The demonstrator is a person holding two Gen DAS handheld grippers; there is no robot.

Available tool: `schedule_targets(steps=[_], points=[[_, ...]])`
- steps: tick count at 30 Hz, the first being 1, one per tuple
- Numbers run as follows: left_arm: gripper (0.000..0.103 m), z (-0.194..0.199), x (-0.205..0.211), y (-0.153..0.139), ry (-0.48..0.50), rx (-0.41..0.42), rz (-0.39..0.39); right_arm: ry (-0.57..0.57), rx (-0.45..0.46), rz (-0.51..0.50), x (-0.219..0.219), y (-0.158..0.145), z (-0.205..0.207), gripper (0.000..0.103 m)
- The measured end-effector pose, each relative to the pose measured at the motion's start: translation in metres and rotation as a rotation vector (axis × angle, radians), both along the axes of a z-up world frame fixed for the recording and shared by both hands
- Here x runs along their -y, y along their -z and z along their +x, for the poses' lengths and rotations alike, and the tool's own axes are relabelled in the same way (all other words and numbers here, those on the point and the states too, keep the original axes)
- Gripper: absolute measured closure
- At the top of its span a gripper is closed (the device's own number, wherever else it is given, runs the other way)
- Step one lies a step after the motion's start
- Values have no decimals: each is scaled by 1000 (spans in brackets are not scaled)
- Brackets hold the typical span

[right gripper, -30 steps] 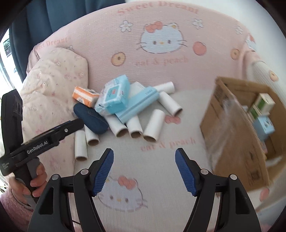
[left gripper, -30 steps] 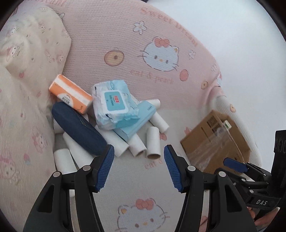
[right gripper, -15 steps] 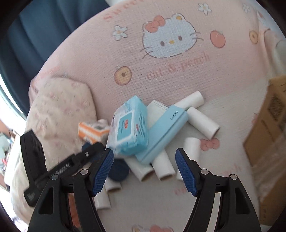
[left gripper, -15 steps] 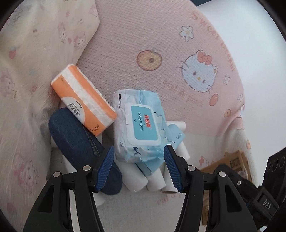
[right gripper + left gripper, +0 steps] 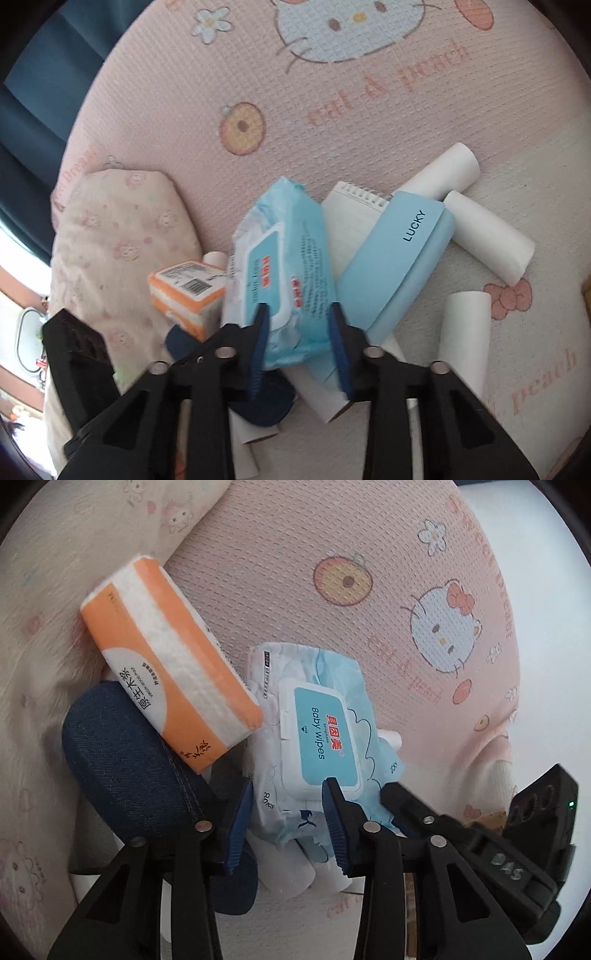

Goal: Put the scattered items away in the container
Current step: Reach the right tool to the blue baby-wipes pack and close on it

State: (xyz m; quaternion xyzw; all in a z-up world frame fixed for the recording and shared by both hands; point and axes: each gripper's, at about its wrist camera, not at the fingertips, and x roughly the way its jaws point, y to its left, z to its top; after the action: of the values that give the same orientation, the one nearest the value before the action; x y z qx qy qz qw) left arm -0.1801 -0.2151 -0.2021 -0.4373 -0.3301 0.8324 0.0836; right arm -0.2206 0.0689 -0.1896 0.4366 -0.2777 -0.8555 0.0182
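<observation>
- Both grippers have dropped in from well back over the bed onto the pile, and the cardboard box that showed at the right a second ago has slid almost out of both views.
- Left wrist view: the left gripper [image 5: 286, 818] is closing, its blue pads either side of the near end of the baby wipes pack [image 5: 314, 738]. The right pad sits at the edge of the pack's lid; the left pad is just beside the soft wrapper, and firm contact cannot be confirmed.
- The pack's long axis runs away from this gripper, toward the pink backrest [image 5: 332, 554], so the jaws span its width.
- Just left lie the orange tissue pack [image 5: 166, 686] and the denim case [image 5: 129, 775]; the tissue pack touches the wipes along one edge.
- This gripper points steeply down, and the right gripper's black body [image 5: 480, 849] crowds in from the lower right.
- Right wrist view: the right gripper [image 5: 299, 343] is closing too, clamped on the same wipes pack [image 5: 284, 258] at its near end, the wrapper bunched between the pads.
- Beside the pack lie the light blue case [image 5: 399, 258], a spiral notepad [image 5: 354, 214] and white paper tubes [image 5: 487, 243] on the bed.
- My read: both grippers share one pack, the right with the surer hold, and the box lies off to the right.
</observation>
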Motion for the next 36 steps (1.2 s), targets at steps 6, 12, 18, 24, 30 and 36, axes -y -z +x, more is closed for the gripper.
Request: schedule_targets(steps=[6,12,18,24,30,36], points=[[69,5,-2,-1,1,-12,25,-26,-26,25,8,-3,5,90],[70,19,-16,-21,62,-53,-3,-36,-28,81,8,-22,24,90],[70,47,-35,-18,165,-42,-3,8,-23,124,9,-32,67,90],[71,78,-60,-22,262,-51,-95,78,15,63,-1,-26,108,91],[71,102,-81,-5,339,-14,-214,131,107,-12,-8,-6,148,91],[71,117,-67,13,302,63,-254,145,252,-71,5,42,177,91]])
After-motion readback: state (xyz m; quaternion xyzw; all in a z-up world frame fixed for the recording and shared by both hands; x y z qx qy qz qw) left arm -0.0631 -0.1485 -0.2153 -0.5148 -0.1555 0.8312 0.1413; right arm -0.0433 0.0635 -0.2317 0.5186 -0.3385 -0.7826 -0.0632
